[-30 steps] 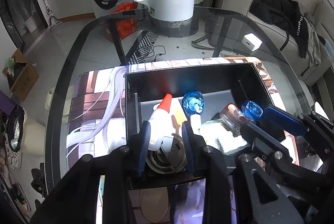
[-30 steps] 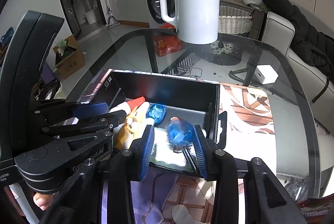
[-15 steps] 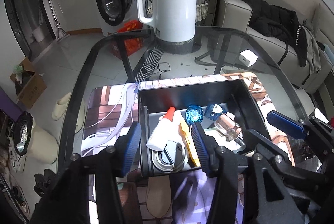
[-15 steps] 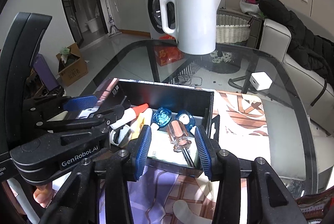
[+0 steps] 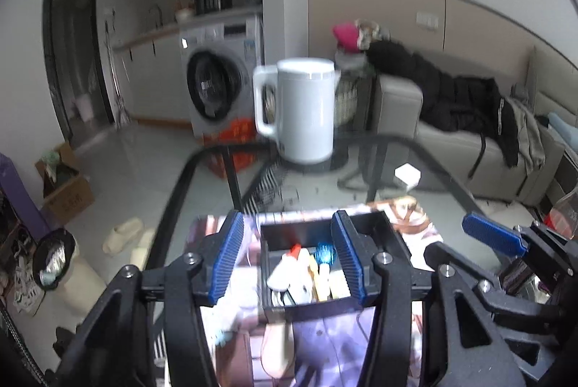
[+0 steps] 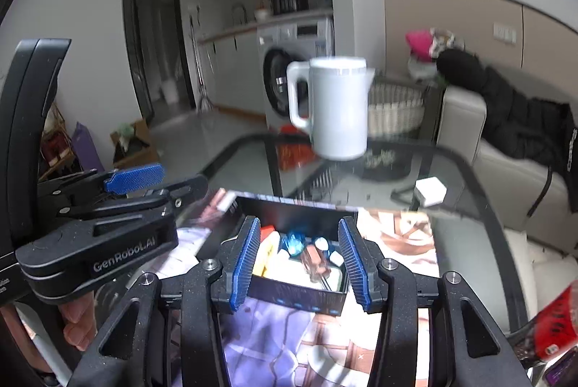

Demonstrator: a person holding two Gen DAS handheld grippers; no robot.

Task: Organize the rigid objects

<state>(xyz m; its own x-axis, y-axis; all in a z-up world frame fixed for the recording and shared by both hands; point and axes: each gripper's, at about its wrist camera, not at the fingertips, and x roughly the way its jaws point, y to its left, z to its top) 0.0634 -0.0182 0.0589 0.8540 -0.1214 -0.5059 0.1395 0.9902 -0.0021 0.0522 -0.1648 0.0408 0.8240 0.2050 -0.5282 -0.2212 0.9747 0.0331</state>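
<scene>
Behind black box (image 6: 296, 296): white kettle (image 6: 337, 109) | both grippers' fingers spread, holding nothing | charger (image 6: 430, 192) right

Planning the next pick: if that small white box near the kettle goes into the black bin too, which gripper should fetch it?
Probably the right gripper: the white box lies right of the black bin, on its side. The left gripper would have to cross over. Both are open and empty.

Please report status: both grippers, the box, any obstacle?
Left gripper open, empty. Right gripper open, empty. Black box filled, on mat. Nothing blocking.
</scene>
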